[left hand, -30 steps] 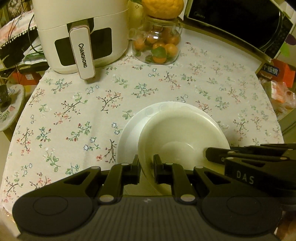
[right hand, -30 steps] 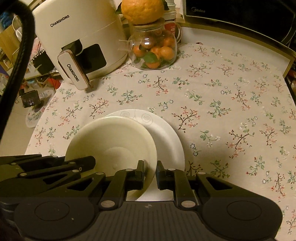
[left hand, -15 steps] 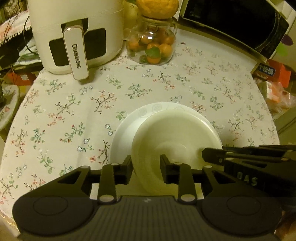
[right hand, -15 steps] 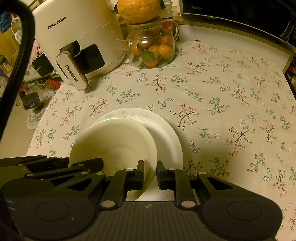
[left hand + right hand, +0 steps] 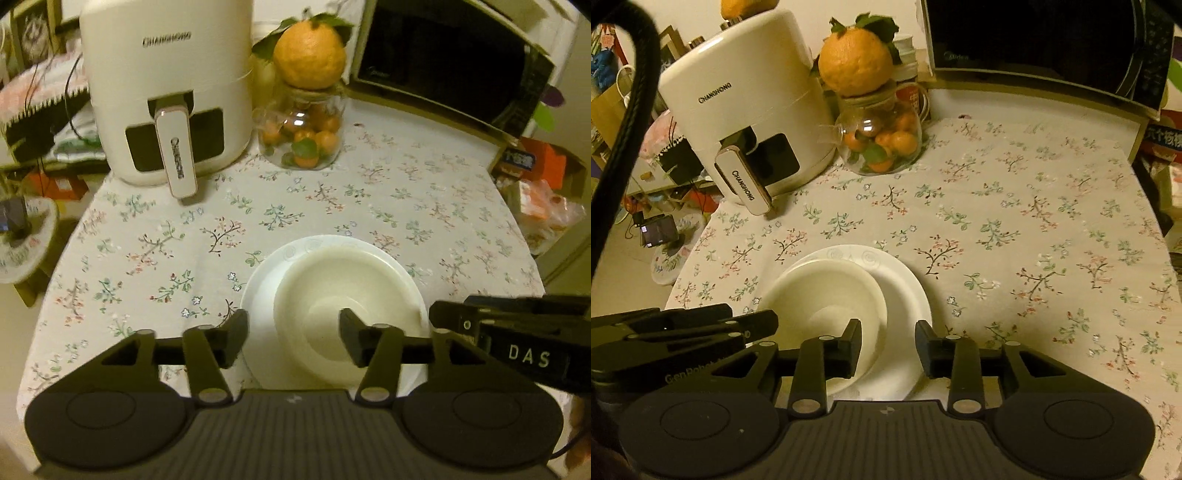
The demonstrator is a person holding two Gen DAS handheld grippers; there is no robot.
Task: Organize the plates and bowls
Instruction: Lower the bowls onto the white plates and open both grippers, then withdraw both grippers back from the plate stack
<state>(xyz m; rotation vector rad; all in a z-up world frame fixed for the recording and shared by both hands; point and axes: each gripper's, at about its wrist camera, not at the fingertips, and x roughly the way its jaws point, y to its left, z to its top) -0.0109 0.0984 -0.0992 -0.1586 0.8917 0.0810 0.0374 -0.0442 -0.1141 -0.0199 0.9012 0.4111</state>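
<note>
1. The cream bowl sits inside the white plate on the flowered cloth of the desk, just ahead of and below both sets of jaws.
2. The left gripper has its jaws opening and fairly wide. The bowl's left rim lies in the gap between them, and neither pad presses on it.
3. The right gripper has its jaws opening too, though narrower. The bowl's right rim and a strip of plate show between them, untouched.
4. Each gripper shows at the edge of the other's view, so the two flank the bowl closely on opposite sides.
5. Judged by its look, the bowl is rigid, glazed ware: stiff, moderately heavy, smooth enough to slip, and liable to chip if knocked or dropped.
6. The plate looks thinner and flatter. Its low lip lies almost flat on the cloth, so the jaws would find little to bite there.
7. The bowl's best hold is the raised rim, one pad inside the wall and one outside, at opposite sides for balance.
8. The bowl sits off-centre towards one side of the plate, so lifting the plate by one edge could send it sliding.
9. The air fryer and the fruit jar stand well beyond the jaws, clear of the stack.
</note>
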